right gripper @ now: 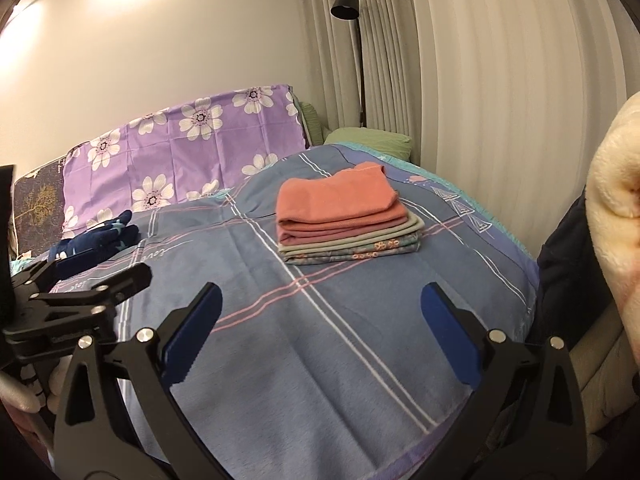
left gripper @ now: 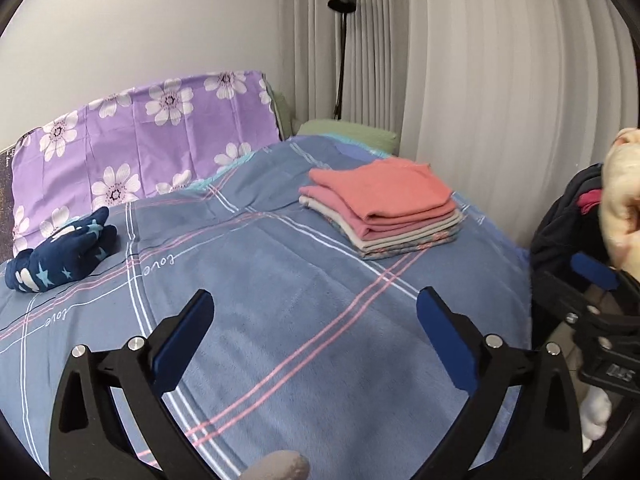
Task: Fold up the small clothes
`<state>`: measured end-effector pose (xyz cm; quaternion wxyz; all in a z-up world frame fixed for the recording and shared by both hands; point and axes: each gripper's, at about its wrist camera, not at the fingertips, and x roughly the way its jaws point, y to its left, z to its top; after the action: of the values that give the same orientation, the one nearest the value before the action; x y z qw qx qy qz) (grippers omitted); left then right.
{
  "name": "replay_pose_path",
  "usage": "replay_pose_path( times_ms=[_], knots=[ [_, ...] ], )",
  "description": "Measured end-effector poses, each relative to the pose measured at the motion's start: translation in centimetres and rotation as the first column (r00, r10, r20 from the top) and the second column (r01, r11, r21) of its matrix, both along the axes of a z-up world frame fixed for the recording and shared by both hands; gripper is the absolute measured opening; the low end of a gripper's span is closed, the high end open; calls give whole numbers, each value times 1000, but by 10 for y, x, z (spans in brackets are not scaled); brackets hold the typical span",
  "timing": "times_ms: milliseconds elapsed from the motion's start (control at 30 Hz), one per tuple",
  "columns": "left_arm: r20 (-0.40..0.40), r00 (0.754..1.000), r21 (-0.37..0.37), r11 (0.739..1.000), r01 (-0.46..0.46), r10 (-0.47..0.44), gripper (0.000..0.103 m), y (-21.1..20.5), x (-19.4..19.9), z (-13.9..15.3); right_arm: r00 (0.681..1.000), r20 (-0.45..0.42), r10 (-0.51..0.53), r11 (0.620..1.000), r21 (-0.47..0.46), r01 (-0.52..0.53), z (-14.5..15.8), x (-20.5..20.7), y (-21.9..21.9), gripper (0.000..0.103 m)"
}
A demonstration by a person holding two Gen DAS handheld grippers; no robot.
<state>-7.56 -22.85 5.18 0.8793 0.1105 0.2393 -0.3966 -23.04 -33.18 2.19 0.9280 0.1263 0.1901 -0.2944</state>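
Observation:
A neat stack of folded clothes (left gripper: 384, 208), salmon pink on top, lies on the blue plaid blanket (left gripper: 280, 320) at the far right of the bed; it also shows in the right wrist view (right gripper: 344, 216). A crumpled navy garment with stars (left gripper: 60, 256) lies at the left by the pillow, also in the right wrist view (right gripper: 96, 240). My left gripper (left gripper: 316, 312) is open and empty above the blanket. My right gripper (right gripper: 320, 308) is open and empty too. The right gripper shows at the right edge of the left view (left gripper: 600, 300); the left gripper shows at the left of the right view (right gripper: 80, 300).
A purple floral pillow (left gripper: 140, 140) leans on the wall at the bed's head. A green pillow (left gripper: 352, 132) and a black floor lamp (left gripper: 342, 40) stand by the pleated curtain (left gripper: 500, 100). A cream fluffy fabric (right gripper: 616, 220) and dark clothes (left gripper: 560, 232) sit at the right edge.

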Motion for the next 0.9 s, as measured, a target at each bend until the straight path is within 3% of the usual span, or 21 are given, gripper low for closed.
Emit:
replay_pose_path(
  times_ms=[200,433,900],
  knots=[
    [15,1000,-42,999,23,-22,102,27,-25,10,1000,2,-16,999,-35,16,12,-7,26,101],
    [44,999,-42,999,12,-10,102,45,-43,5,999,-30,16,1000,-15,-16,6,-9,38,101],
    [21,1000,-19,1000,8,-8,102,42,-44,-9,998,-60,-6,1000,13,6,-4,-4,32,101]
  ],
)
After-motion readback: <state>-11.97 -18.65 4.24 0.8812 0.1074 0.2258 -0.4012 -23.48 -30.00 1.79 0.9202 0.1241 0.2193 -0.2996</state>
